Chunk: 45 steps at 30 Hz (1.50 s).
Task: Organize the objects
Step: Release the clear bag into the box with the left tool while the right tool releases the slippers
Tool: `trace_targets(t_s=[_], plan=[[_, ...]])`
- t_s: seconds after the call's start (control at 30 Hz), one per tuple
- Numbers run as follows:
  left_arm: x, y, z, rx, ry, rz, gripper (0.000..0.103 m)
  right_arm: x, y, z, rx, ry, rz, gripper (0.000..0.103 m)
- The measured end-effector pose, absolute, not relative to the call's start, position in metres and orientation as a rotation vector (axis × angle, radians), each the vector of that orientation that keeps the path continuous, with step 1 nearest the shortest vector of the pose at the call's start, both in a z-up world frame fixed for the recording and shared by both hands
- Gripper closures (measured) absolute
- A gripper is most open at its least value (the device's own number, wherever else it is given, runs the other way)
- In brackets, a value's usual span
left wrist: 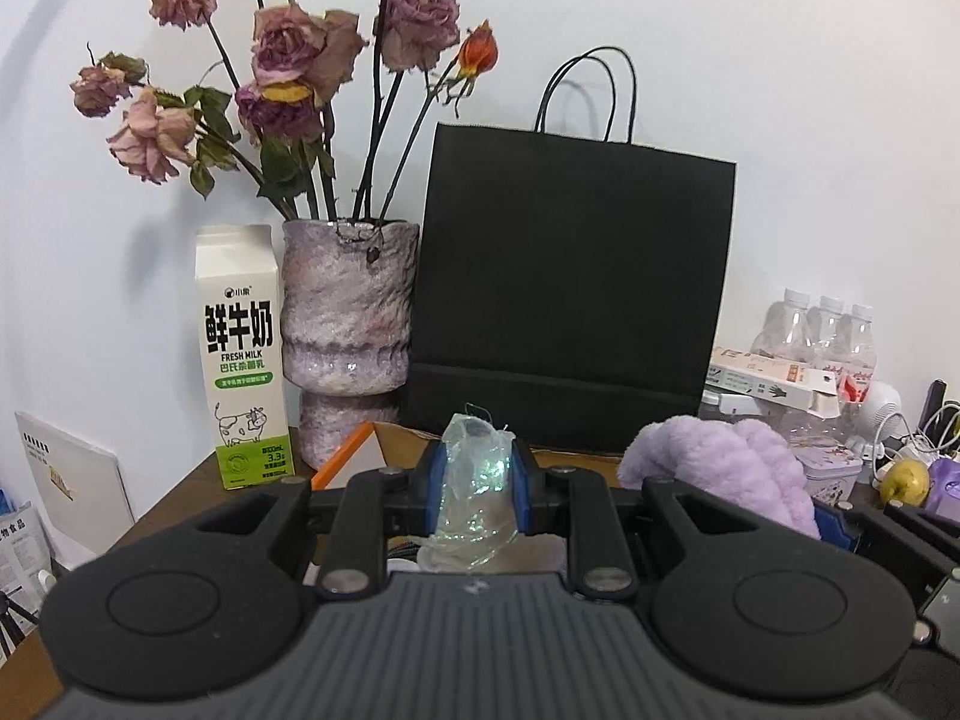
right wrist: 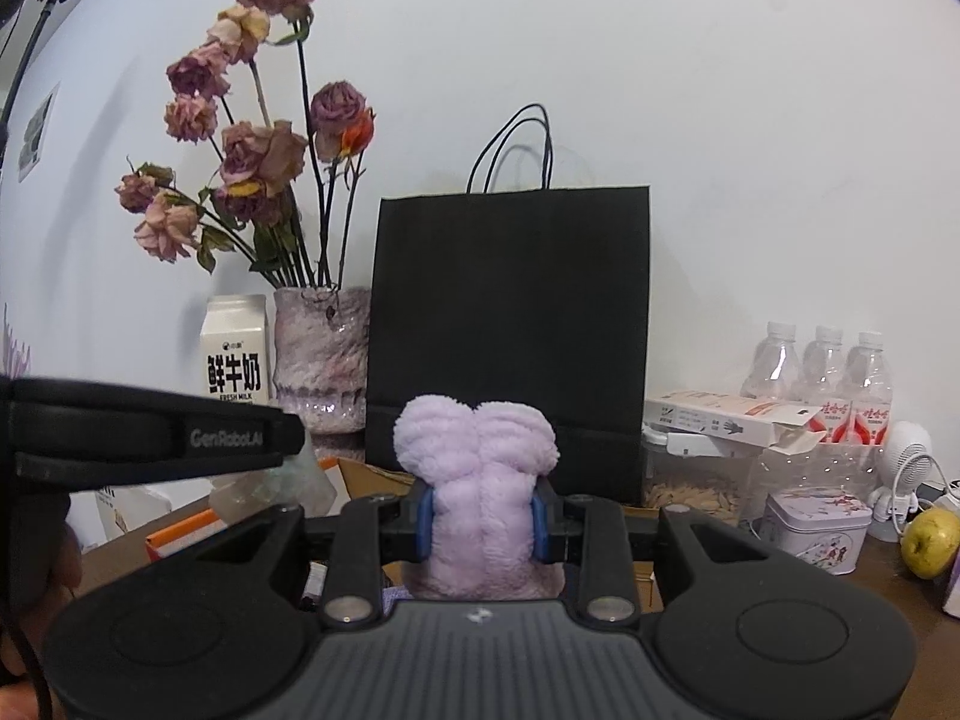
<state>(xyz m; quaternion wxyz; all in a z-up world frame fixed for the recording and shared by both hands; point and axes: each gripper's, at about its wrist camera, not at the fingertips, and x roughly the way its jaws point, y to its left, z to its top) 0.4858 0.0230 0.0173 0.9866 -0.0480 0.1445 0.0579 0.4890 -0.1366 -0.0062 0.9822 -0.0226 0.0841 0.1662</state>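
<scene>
The purple fluffy cloth (right wrist: 477, 480) is a soft, pale lilac bundle of plush pile, bunched so that its top bulges into two rounded lobes above the pads. It is clamped between the blue pads of the right gripper (right wrist: 482, 519), held up over the brown table (right wrist: 900, 618) in front of the black paper bag (right wrist: 510, 336). In the left wrist view the same cloth (left wrist: 726, 468) shows at the right as a thick folded roll.

The left gripper (left wrist: 478, 489) has its jaws together on a crumpled piece of clear plastic wrap (left wrist: 474, 498), thin and glossy with a faint greenish shimmer, its top poking above the pads and its lower part hanging below them. In the right wrist view the left gripper (right wrist: 288, 444) is at the left, with the wrap (right wrist: 282, 492) pale beneath it.

Along the back edge of the table, against the white wall, stand a milk carton (left wrist: 246, 360), a mottled purple vase (left wrist: 348, 336) of dried roses (left wrist: 300, 60), and the bag. Towards the right end are three clear bottles (right wrist: 822, 372), a flat white box (right wrist: 726, 420), a printed tin (right wrist: 810, 531), a small white fan (right wrist: 906, 468) and a yellow-green pear (right wrist: 930, 540).
</scene>
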Motion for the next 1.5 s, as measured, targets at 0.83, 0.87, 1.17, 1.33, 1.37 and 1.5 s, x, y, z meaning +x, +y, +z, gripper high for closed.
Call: trace_targets(t_s=[0.83, 0.87, 1.17, 1.33, 1.37, 1.5], plan=[[0.528, 0.031, -0.002, -0.142, 0.389, 0.141, 0.03, 0.525, -0.123, -0.022, -0.076, 0.269, 0.336, 0.032], [0.526, 0.031, -0.002, -0.144, 0.382, 0.147, 0.016, 0.524, -0.122, -0.023, -0.079, 0.273, 0.332, 0.006], [0.513, 0.026, 0.005, -0.118, 0.298, 0.179, 0.0, 0.521, -0.125, -0.02, -0.066, 0.28, 0.317, 0.0], [0.506, 0.026, 0.009, -0.126, 0.279, 0.186, 0.0, 0.517, -0.127, -0.017, -0.063, 0.283, 0.321, 0.0], [0.504, 0.026, 0.01, -0.126, 0.277, 0.188, 0.0, 0.516, -0.126, -0.017, -0.064, 0.284, 0.32, 0.0], [0.497, 0.027, 0.012, -0.12, 0.271, 0.199, 0.0, 0.51, -0.126, -0.013, -0.064, 0.281, 0.328, 0.0]])
